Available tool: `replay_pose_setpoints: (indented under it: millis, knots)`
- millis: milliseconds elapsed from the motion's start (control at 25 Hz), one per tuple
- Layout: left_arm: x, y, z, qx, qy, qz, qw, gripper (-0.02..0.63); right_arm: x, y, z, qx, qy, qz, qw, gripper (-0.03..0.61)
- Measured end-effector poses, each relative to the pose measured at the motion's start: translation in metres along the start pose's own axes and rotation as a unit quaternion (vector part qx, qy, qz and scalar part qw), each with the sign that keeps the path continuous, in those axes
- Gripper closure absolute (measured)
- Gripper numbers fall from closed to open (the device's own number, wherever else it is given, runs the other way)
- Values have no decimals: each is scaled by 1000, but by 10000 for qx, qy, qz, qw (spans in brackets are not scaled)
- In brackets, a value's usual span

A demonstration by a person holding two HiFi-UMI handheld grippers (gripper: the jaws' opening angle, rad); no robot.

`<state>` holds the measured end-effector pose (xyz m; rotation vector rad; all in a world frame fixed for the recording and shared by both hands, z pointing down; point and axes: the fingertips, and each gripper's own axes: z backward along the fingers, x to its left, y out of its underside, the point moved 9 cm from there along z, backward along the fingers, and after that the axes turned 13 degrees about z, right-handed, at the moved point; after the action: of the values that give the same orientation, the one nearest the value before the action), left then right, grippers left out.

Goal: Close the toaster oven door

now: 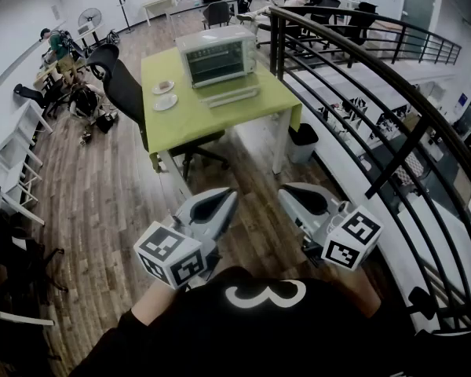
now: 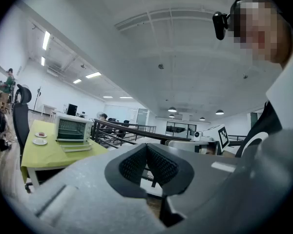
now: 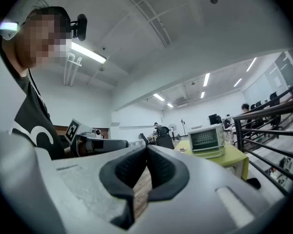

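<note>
The toaster oven (image 1: pixel 217 56) stands on the green surface (image 1: pixel 190 124) at 12 o'clock from the person. Its door (image 1: pixel 231 95) is folded down flat toward the near edge, and what is inside the oven cannot be made out. 2 plates (image 1: pixel 164 94) lie at 9 o'clock of the oven; the farther one carries a small item. A lined bin (image 1: pixel 304 141) sits by the surface's leg at 4 o'clock.

The left claw (image 1: pixel 220 199) and right claw (image 1: pixel 294 195) are both fully closed and empty. They are held level, well short of the surface, over bare wooden floor (image 1: pixel 110 203). A black chair (image 1: pixel 122 85) stands at the surface's 9 o'clock edge, and a dark railing (image 1: pixel 377 77) runs along 3 o'clock.
</note>
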<state>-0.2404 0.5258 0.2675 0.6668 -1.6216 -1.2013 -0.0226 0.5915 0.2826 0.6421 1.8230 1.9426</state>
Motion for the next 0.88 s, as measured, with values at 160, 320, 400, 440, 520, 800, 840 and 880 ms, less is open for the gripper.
replay_pose_setpoints:
  millis: [160, 320, 400, 440, 520, 800, 840, 880]
  knots:
    - [-1, 3, -7, 32, 10, -8, 10000, 603, -2, 1, 1, 33, -117, 78, 9999, 577]
    - [0, 7, -10, 77, -22, 31, 10000, 603, -5, 4, 4, 40, -97, 33, 9999, 577]
    - [1, 9, -10, 110, -42, 72, 9999, 603, -5, 6, 5, 79, -90, -32, 9999, 577]
    - [1, 11, -9, 125, -46, 93, 9999, 603, -5, 8, 5, 106, -77, -63, 9999, 577]
    - [3, 13, -8, 146, -47, 138, 9998, 603, -5, 11, 4, 145, -11, -117, 9998, 577]
    - [28, 20, -16, 154, -109, 240, 9995, 603, -21, 30, -11, 262, 234, -234, 9991, 575]
    - [31, 20, -17, 156, -108, 238, 9995, 603, -23, 32, -12, 264, 251, -246, 9990, 575]
    - [34, 20, -19, 157, -108, 230, 9996, 603, -26, 34, -15, 257, 265, -258, 9990, 575]
